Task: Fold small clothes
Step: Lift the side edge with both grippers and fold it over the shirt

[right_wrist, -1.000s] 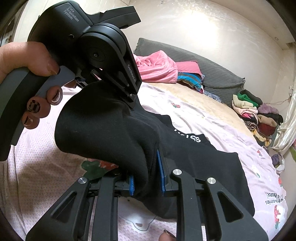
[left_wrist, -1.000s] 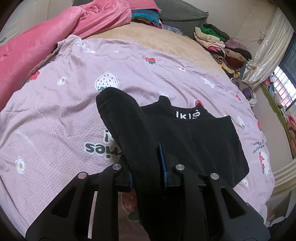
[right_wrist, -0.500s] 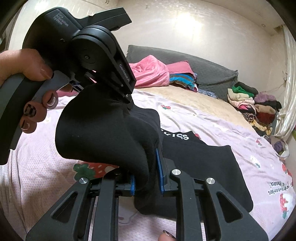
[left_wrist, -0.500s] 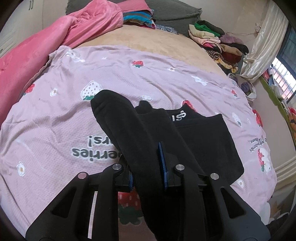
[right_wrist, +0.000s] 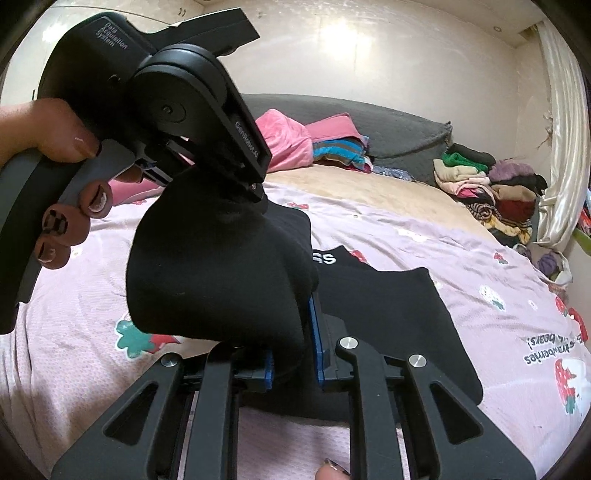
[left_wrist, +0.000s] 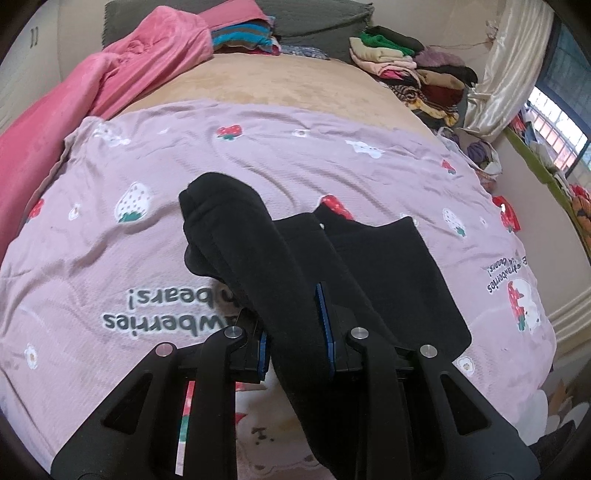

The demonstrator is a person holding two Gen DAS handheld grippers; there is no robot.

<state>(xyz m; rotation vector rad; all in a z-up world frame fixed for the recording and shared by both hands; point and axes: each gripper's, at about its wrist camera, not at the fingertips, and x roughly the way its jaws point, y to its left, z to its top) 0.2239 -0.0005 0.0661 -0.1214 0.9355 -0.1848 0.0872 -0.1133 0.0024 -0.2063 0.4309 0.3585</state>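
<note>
A black garment lies flat on the pink strawberry-print sheet. Its left side is lifted and doubled over toward the right. My left gripper is shut on a thick fold of this black cloth, which runs out past the blue pads. My right gripper also grips the garment, its jaws closing tighter on a bunched fold. In the right wrist view the left gripper hangs just above that fold, held by a hand. White letters on the waistband are half covered.
A pink blanket is heaped along the bed's left side. A pile of folded clothes sits at the far right corner, beside a cream curtain. Grey pillows and striped cloth lie at the head.
Both grippers have carried the lifted black fold to the right over the flat part of the garment. The white waistband lettering is now mostly covered.
</note>
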